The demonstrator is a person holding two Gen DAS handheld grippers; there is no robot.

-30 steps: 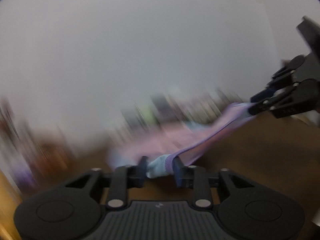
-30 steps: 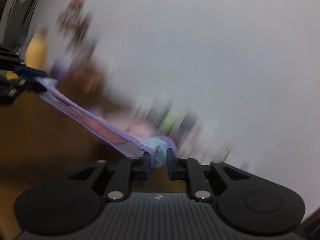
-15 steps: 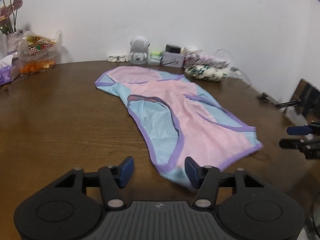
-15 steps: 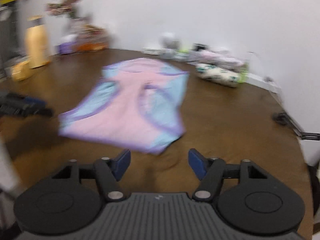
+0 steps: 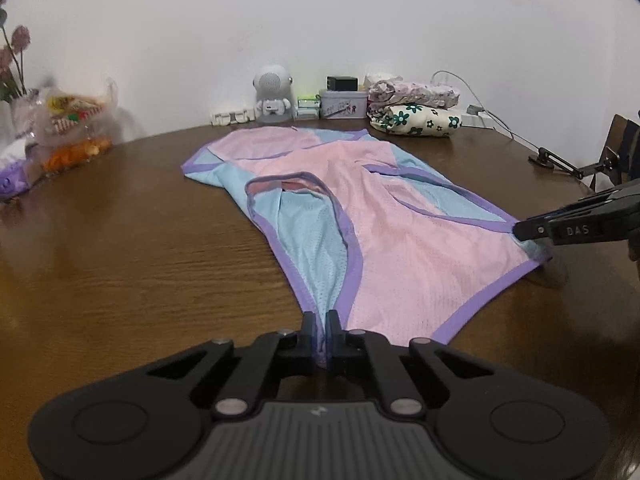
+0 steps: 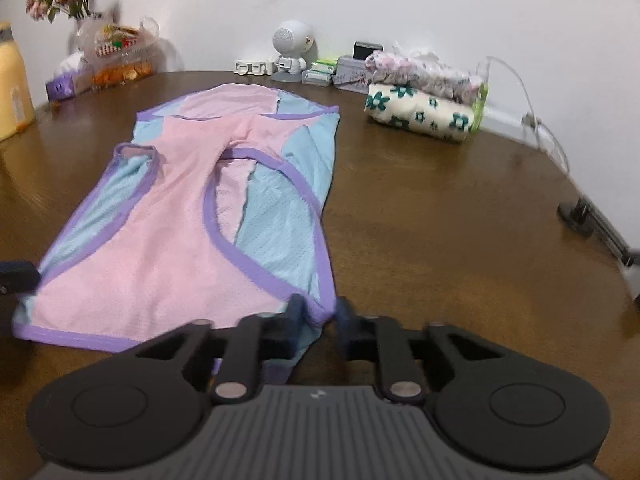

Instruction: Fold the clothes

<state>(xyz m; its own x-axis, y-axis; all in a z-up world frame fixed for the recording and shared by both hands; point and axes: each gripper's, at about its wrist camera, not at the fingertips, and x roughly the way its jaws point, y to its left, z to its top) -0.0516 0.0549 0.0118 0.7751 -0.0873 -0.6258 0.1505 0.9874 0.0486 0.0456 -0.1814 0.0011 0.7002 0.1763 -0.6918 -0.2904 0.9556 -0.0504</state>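
- Both grippers have dropped onto the near corners of the pink and blue top (image 5: 400,240), which lies flat on the brown surface (image 5: 120,260).
- Left gripper (image 5: 323,334) has just closed, pinching the purple hem.
- Right gripper (image 6: 318,314) has been closing and stands narrow around its corner; whether it presses the cloth I cannot tell.
- Secure both corners, lift evenly, keep the hem taut.
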